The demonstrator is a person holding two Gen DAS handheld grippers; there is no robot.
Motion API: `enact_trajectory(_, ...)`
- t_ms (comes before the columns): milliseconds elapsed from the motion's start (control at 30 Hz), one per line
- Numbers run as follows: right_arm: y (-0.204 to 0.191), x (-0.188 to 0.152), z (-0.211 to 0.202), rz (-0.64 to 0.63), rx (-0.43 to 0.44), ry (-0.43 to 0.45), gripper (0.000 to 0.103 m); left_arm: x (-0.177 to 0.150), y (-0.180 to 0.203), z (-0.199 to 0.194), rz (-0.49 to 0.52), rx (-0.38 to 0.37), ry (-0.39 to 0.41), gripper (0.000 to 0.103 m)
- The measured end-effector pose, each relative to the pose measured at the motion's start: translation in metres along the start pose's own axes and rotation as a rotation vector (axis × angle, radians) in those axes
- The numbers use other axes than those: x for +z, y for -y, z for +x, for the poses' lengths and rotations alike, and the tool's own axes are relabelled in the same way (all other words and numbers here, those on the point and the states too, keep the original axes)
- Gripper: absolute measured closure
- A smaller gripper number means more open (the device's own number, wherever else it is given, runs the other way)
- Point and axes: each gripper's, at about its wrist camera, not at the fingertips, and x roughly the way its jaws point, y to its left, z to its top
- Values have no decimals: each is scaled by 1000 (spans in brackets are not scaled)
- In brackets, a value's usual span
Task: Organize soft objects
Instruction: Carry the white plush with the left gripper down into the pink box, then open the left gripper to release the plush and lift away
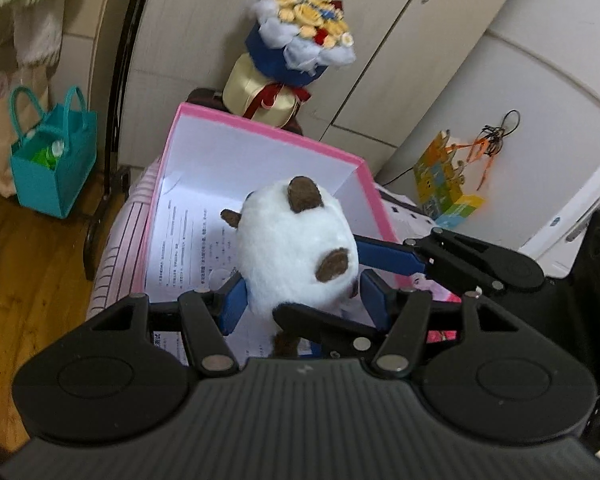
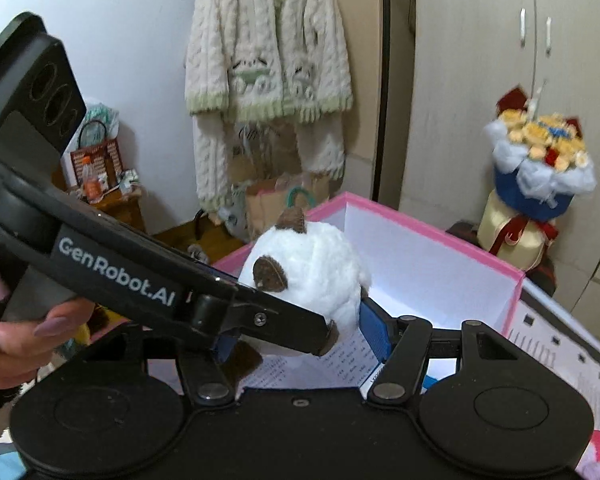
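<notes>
A white plush toy (image 1: 296, 248) with brown ears and patches hangs over the open pink box (image 1: 364, 168). My left gripper (image 1: 304, 300) is shut on its lower body, blue pads on both sides. My right gripper (image 2: 300, 328) is also shut on the plush toy (image 2: 312, 272). In the left wrist view the right gripper's blue fingers (image 1: 384, 256) reach in from the right. In the right wrist view the left gripper's body (image 2: 116, 276) crosses from the left. The pink box (image 2: 404, 224) has white inner walls and printed paper (image 1: 188, 244) on its floor.
A flower bouquet (image 1: 300, 28) stands behind the box on a dark case. A teal bag (image 1: 54, 160) sits on the wooden floor at left. Wardrobe doors (image 1: 380, 40) rise behind. A knitted cardigan (image 2: 268, 60) hangs on the wall. A colourful carton (image 1: 444, 180) lies right.
</notes>
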Motion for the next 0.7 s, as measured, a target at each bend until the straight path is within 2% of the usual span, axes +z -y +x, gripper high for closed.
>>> enact_trajectory(100,9,1,13,1,17,-51,35,3,-5,10,-14,3,-15,44)
enact_trajectory(333,10,0,24,-25,4,-107,35,1,-7,21,-18,15,-41,45)
enact_trajectory(400,11,0,25,-23,-8,-118,34,0,-5,22,-9,29,-30,44)
enact_trajectory(533,10,-3,25,-18,-45,-128,34,-6,6,14,42,55,10,37)
enact_trajectory(633,5,-5,19,-29,-66,-136,34,-10,10,3,79,26,41,34)
enact_trajectory(700,1,-5,14,-34,-76,-133,34,-14,14,-5,104,47,69,34)
